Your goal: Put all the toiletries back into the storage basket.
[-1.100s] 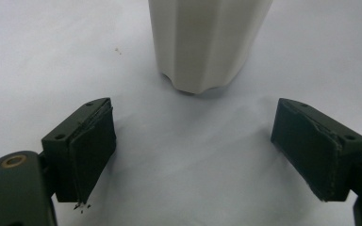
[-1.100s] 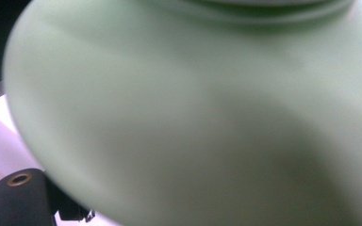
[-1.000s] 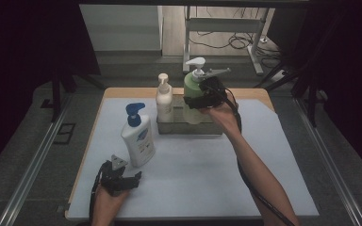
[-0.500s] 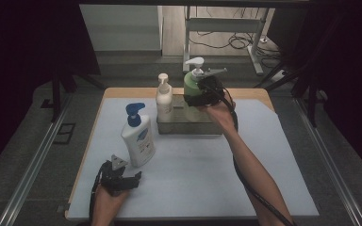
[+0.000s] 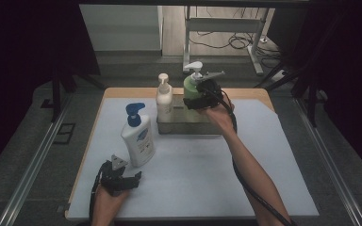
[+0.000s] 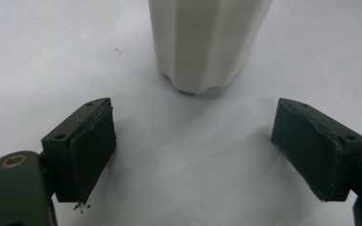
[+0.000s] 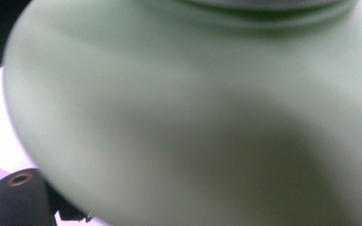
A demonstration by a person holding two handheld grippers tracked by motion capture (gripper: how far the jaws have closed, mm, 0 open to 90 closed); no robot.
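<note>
At the table's far side, my right arm stretches forward, right gripper clamped around the green pump bottle over the grey tray. Left gripper rests on the white mat, jaws spread wide, just short of the blue-pump bottle. Dark room around. Right gripper view: blurred green bottle wall, close.

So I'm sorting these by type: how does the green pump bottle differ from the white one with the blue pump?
The green pump bottle has a white pump; the white bottle has a blue one. The green bottle is at the tray at the back, gripped by the right claw; the white bottle stands free on the mat near the open left claw. Both are upright pump dispensers.
</note>
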